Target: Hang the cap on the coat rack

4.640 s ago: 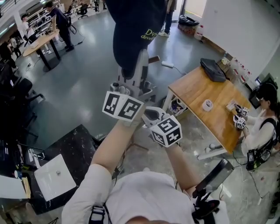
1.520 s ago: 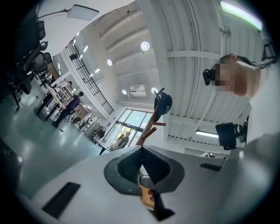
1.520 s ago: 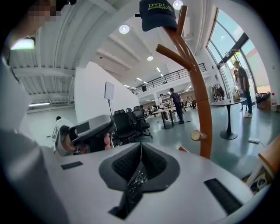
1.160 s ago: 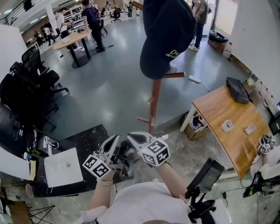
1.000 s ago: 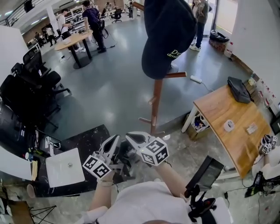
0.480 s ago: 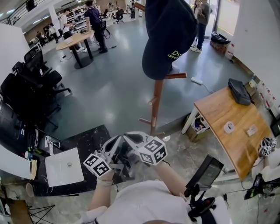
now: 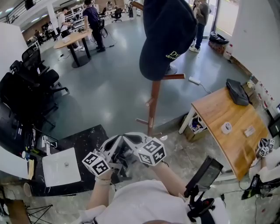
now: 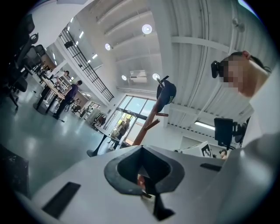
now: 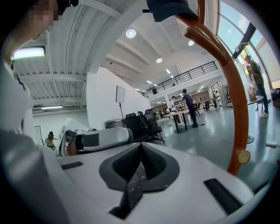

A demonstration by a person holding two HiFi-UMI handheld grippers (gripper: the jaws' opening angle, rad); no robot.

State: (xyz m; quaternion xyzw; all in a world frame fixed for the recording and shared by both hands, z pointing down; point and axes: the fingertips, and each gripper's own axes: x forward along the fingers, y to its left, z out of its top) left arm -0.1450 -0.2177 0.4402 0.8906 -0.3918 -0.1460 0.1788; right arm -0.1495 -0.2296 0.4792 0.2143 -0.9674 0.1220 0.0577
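Note:
A dark navy cap point(image 7: 168, 35) with yellow lettering hangs over the top of the brown wooden coat rack point(image 7: 152, 105); neither gripper touches it. My left gripper point(image 7: 114, 145) and right gripper point(image 7: 130, 139) are held low and close together near my chest, well below the cap. Both are shut with nothing between the jaws. The left gripper view looks up at the cap point(image 8: 166, 93) on the rack point(image 8: 146, 126) beyond its shut tips point(image 8: 142, 152). In the right gripper view the cap's edge point(image 9: 168, 8) and the rack's pole point(image 9: 232, 87) rise past its shut tips point(image 9: 141, 149).
A wooden table point(image 7: 218, 109) stands at the right with a tape roll point(image 7: 225, 127) and a black bag point(image 7: 238, 92). A dark cabinet with a white board point(image 7: 61, 166) is at the lower left. Office chairs point(image 7: 30, 87) and people at a round table point(image 7: 72, 39) are behind.
Several seconds ago both grippers were raised at the cap; now they hang low and the cap stays on the rack. Over the last second they drew slightly closer together.

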